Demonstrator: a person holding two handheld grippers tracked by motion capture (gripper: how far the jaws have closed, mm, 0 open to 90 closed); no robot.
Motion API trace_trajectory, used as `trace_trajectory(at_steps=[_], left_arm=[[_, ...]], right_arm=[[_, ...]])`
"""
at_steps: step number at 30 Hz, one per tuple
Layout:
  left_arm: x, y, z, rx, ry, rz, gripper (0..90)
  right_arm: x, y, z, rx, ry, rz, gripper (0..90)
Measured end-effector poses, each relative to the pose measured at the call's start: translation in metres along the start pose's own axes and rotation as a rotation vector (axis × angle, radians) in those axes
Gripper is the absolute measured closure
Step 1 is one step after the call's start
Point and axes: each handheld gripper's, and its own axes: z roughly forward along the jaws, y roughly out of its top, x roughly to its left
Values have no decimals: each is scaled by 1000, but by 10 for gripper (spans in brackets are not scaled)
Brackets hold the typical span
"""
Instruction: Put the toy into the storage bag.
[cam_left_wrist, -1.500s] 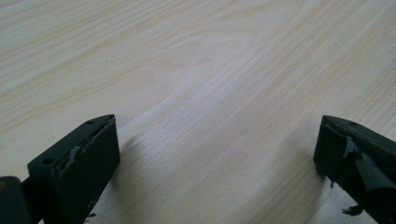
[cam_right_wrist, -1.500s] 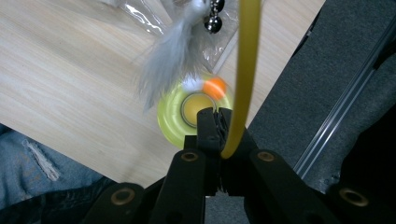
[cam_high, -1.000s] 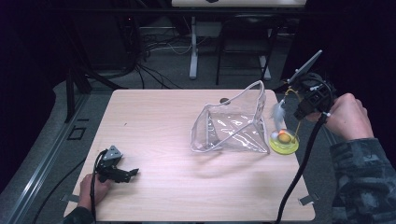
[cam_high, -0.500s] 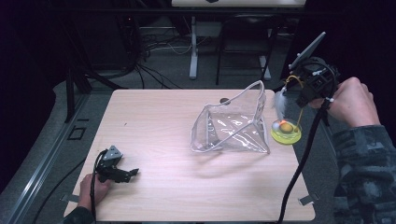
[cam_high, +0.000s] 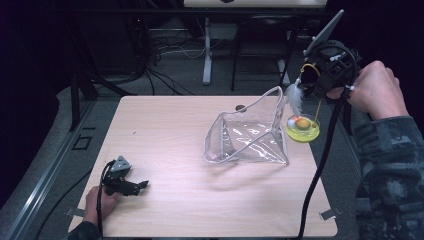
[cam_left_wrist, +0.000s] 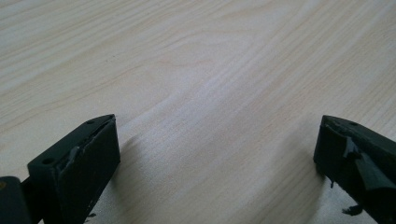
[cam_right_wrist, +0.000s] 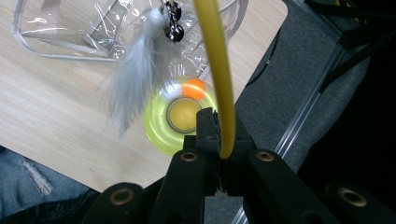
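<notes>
The right claw (cam_high: 320, 82) is up in the air past the far right corner of the tabletop (cam_high: 165, 135). Its jaws are clenched tight on a thin yellow stick (cam_right_wrist: 215, 70). In the right gripper view the stick comes out from between the jaws and goes up out of the top of the picture. A white feather (cam_right_wrist: 133, 79) and small dark bells (cam_right_wrist: 173, 21) hang near the stick. In the high view the feather (cam_high: 294, 97) hangs just under the right claw, beside the tall side of a clear plastic bag (cam_high: 247, 135).

Below the right claw sits a round yellow-green toy (cam_high: 303, 129) at the right edge of the tabletop, just beside the bag. It has an orange ball (cam_high: 303, 122) on it. In the right gripper view the toy (cam_right_wrist: 180, 116) shows its round middle and the orange ball (cam_right_wrist: 193, 87) at its rim.

The clear plastic bag stands open in the middle of the right half of the tabletop.

The left claw (cam_high: 137, 186) rests low near the near left corner of the tabletop, well apart from the bag. Its jaws are released and stand wide, with bare wood between them.
</notes>
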Motion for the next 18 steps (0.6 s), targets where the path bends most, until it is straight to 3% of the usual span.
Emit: trace_trajectory(at_steps=[18], left_arm=[[0, 0, 0, 0, 0, 0, 4]], right_arm=[[24, 37, -23, -41, 2, -65, 878]])
